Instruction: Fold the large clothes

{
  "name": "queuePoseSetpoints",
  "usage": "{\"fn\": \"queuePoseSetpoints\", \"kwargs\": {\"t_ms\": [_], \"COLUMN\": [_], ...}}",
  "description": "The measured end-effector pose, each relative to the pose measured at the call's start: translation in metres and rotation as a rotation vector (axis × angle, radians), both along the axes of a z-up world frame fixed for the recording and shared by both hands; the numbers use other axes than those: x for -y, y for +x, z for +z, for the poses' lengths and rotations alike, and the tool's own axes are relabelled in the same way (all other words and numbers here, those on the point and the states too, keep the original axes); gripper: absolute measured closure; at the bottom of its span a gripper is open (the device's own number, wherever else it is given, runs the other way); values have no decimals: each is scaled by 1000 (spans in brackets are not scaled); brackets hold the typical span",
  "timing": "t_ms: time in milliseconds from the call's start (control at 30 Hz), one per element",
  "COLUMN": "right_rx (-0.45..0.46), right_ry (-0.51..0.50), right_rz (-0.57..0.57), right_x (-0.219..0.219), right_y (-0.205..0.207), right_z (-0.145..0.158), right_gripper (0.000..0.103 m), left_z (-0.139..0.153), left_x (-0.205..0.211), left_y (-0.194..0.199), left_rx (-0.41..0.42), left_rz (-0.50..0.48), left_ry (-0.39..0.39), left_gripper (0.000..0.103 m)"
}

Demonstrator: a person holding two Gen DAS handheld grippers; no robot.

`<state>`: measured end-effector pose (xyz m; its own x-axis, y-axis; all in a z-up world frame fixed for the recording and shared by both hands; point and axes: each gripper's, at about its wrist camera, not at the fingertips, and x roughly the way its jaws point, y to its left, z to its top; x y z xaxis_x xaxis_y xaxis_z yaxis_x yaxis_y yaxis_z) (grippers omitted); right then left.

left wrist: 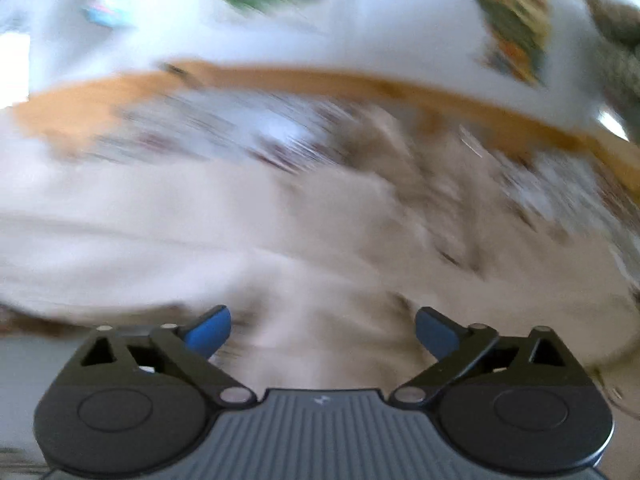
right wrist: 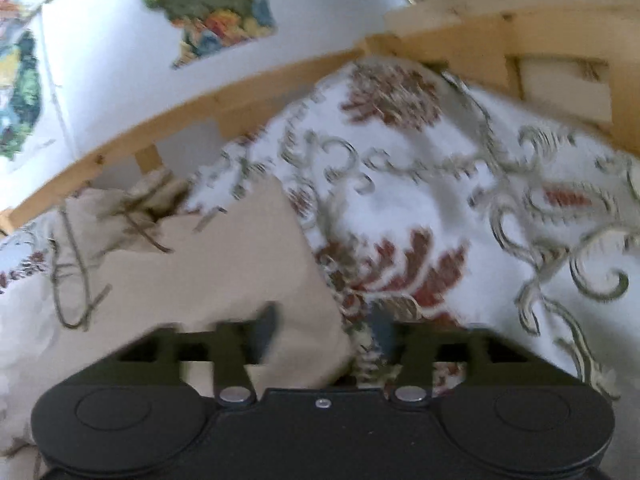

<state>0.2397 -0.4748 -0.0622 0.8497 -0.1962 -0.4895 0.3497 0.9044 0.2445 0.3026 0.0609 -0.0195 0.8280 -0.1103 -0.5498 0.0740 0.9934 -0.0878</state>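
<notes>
A patterned bedspread (right wrist: 440, 208) fills the wooden bed frame (right wrist: 192, 108) beyond the right gripper (right wrist: 324, 332). The beige garment (right wrist: 200, 272) lies under both grippers' parted, empty jaws; ahead of the left gripper (left wrist: 323, 334), blur probably hides its folds.

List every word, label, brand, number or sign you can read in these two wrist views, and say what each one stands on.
No readable text in either view.
Left gripper body: one small pale mark on the ribbed grey plate, too small to read.
Colourful pictures on the wall: blurred patches of colour, no letters to make out.
Beige garment: no label or print visible.
Floral bedcover: scroll and flower pattern only, no writing.
</notes>
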Motion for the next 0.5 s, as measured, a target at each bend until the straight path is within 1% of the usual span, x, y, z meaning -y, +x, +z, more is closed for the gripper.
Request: {"fn": "queuePoseSetpoints", "kwargs": {"t_ms": [33, 67, 100, 133, 200, 233, 267, 333, 367, 467, 500], "right_rx": [25, 48, 66, 85, 121, 139, 146, 147, 139, 111, 102], "right_ry": [-10, -16, -21, -26, -42, -59, -76, -93, -93, -73, -66], "right_rz": [5, 8, 14, 20, 31, 42, 55, 87, 106, 168, 192], "right_x": [-2, -4, -8, -11, -19, -26, -32, -44, -49, -64, -69], "right_y": [-2, -3, -4, -5, -9, -12, -14, -15, -15, -16, -16], "right_z": [3, 6, 10, 13, 18, 21, 24, 28, 28, 24, 23], "right_gripper": [25, 25, 19, 11, 1, 1, 1, 1, 1, 1, 1], "left_z": [10, 18, 26, 31, 38, 42, 45, 49, 51, 52, 52], "left_x": [-17, -31, -46, -61, -89, -103, -115, -134, -141, -153, -157], "left_y": [-9, -17, -24, -31, -37, -36, -34, -29, -26, -20, -21], "left_rx": [31, 63, 98, 132, 172, 172, 175, 185, 178, 153, 159], "left_rz": [73, 140, 223, 314, 457, 520, 564, 629, 664, 740, 739], "left_ry": [24, 53, 86, 117, 131, 118, 97, 56, 38, -8, -28], "left_gripper": [0, 0, 0, 0, 0, 0, 0, 0, 0, 1, 3]}}
